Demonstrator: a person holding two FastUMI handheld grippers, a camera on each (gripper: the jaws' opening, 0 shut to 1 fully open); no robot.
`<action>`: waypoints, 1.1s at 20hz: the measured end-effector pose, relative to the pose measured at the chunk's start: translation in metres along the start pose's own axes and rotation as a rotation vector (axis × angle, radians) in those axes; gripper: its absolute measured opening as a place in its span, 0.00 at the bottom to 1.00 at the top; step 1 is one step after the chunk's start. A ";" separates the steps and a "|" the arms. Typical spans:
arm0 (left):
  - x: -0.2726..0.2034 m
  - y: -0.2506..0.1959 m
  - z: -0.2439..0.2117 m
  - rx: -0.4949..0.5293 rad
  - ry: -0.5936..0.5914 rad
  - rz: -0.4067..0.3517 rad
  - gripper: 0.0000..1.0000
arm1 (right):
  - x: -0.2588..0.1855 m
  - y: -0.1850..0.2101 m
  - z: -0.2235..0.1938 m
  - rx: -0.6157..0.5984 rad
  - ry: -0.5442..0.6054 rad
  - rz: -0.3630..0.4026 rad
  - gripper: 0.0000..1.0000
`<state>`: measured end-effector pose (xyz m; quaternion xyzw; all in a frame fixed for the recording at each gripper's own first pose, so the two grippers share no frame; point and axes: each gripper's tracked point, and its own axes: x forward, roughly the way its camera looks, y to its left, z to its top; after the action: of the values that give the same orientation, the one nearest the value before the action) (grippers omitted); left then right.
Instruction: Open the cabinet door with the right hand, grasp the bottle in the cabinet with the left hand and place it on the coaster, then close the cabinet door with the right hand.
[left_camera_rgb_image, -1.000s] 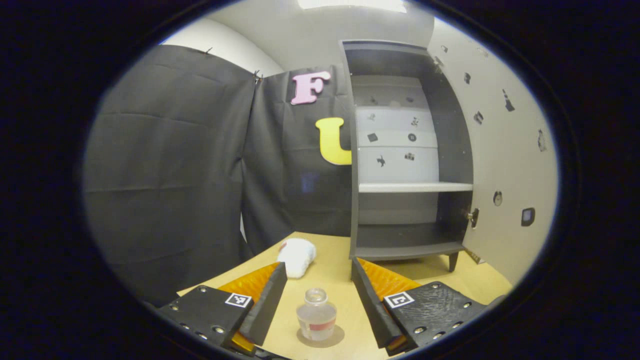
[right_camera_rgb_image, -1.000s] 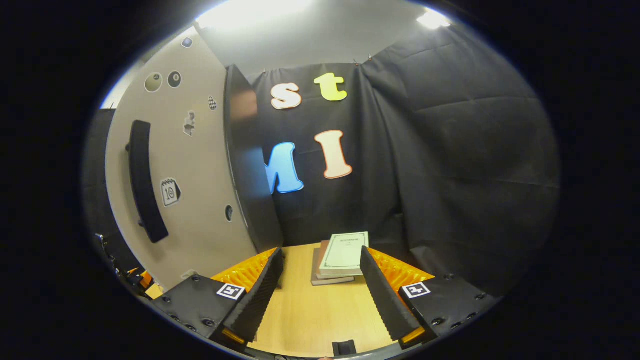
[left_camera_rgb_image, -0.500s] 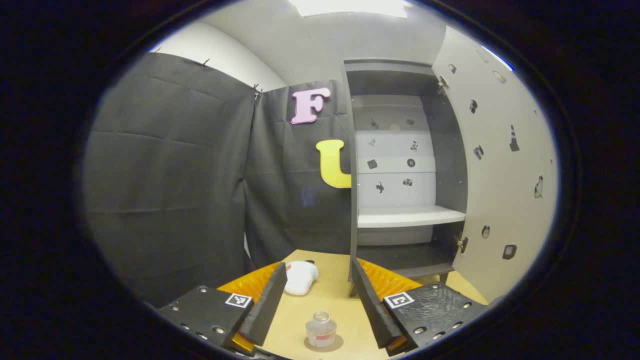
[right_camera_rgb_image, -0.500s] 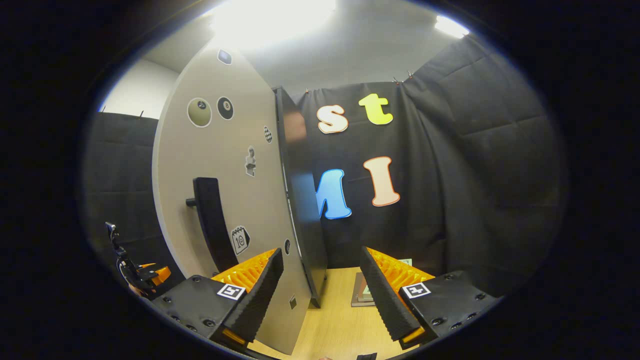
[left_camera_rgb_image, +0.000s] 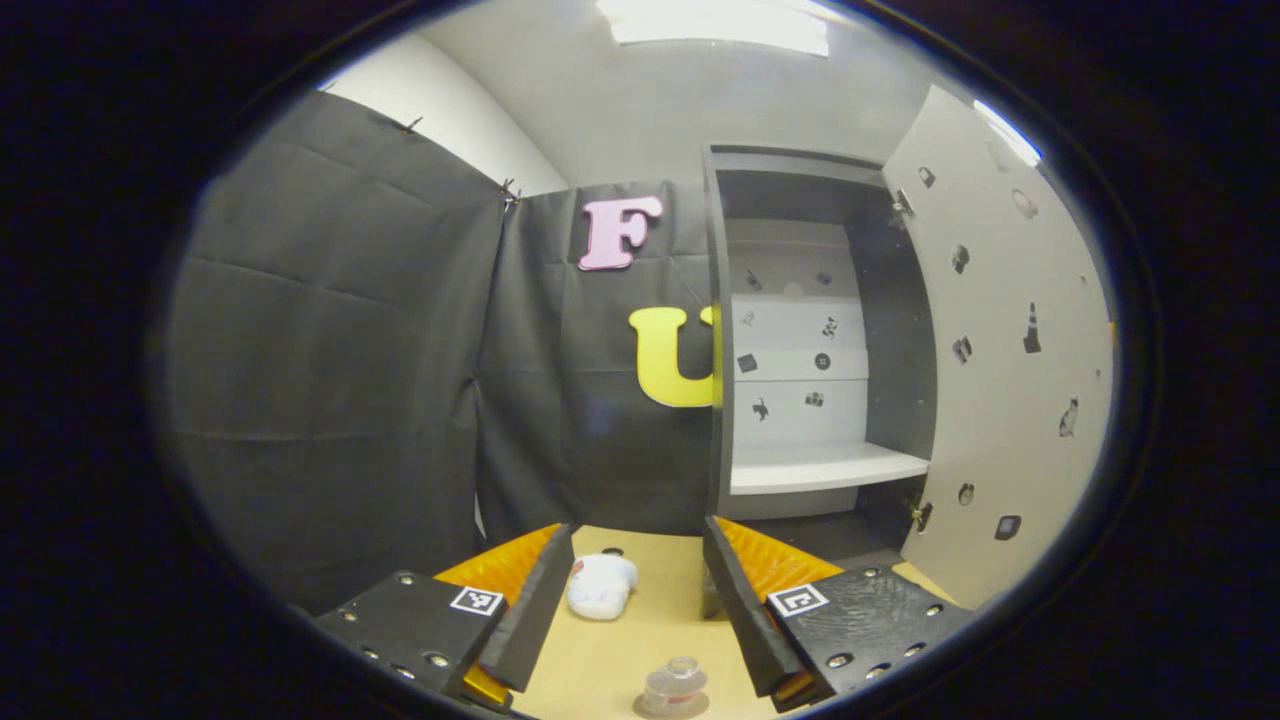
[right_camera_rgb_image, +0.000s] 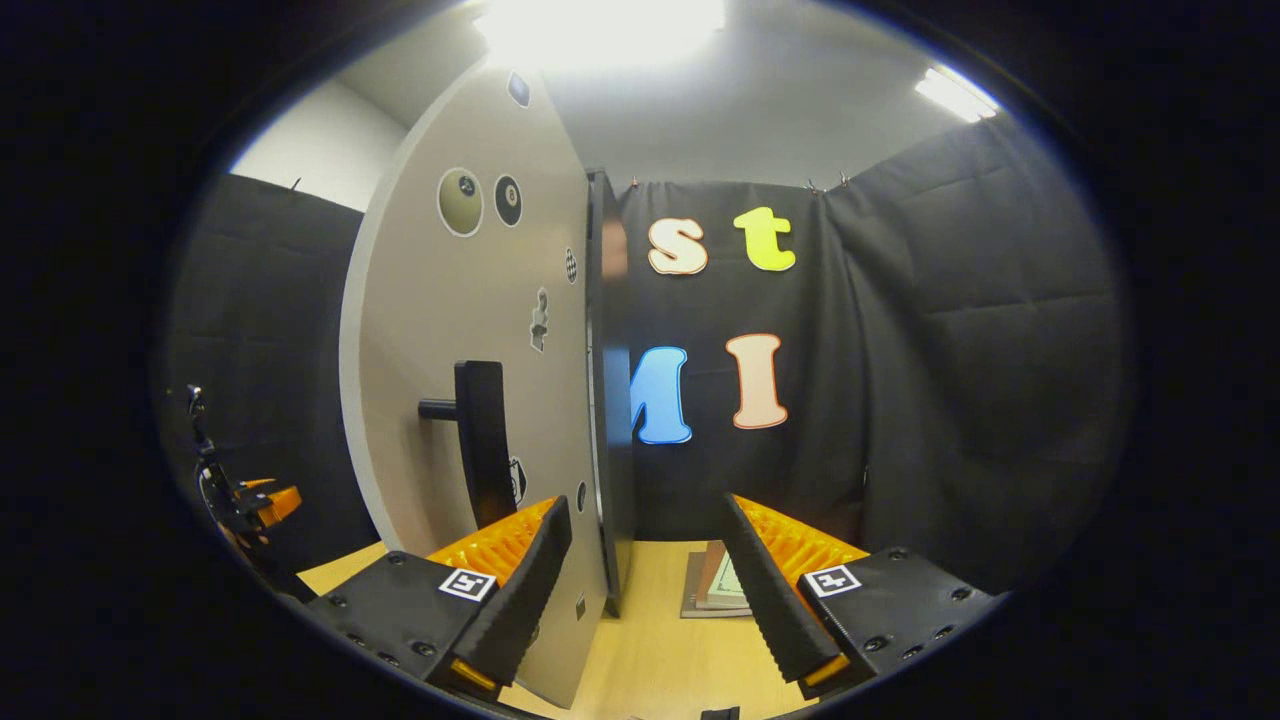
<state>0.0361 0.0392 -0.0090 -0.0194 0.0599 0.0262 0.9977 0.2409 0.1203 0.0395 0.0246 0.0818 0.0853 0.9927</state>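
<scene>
In the left gripper view a small clear bottle (left_camera_rgb_image: 675, 685) with a red label stands on a round coaster (left_camera_rgb_image: 645, 708) on the wooden table, just in front of my open left gripper (left_camera_rgb_image: 630, 610). Nothing sits between its fingers. Behind stands the dark cabinet (left_camera_rgb_image: 800, 340) with its door (left_camera_rgb_image: 1010, 380) swung wide to the right and its white shelf (left_camera_rgb_image: 825, 467) bare. In the right gripper view the cabinet door (right_camera_rgb_image: 470, 400) stands nearly edge-on, its black handle (right_camera_rgb_image: 485, 440) just above my right gripper (right_camera_rgb_image: 645, 580), which is open and holds nothing. The other gripper (right_camera_rgb_image: 245, 500) appears at far left.
A white crumpled cloth-like lump (left_camera_rgb_image: 598, 586) lies on the table left of the cabinet. A short stack of books (right_camera_rgb_image: 718, 590) rests on the table right of the door. Black cloth walls close in on both sides.
My left gripper has drawn back and up from the bottle, which now sits lower in its view. My right gripper has swung towards the door, bringing the handle closer to its fingers.
</scene>
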 end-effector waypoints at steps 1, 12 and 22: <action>0.005 0.006 -0.003 -0.002 0.010 -0.007 0.78 | 0.002 0.006 0.001 -0.006 0.000 0.002 0.95; 0.037 0.060 -0.020 -0.006 0.048 -0.052 0.83 | 0.020 0.109 -0.007 0.011 0.033 0.130 0.96; 0.054 0.107 -0.019 0.006 0.048 -0.046 0.78 | 0.058 0.172 -0.018 0.069 0.056 0.213 0.96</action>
<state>0.0810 0.1480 -0.0386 -0.0185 0.0836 0.0029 0.9963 0.2654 0.3001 0.0234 0.0651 0.1092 0.1879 0.9739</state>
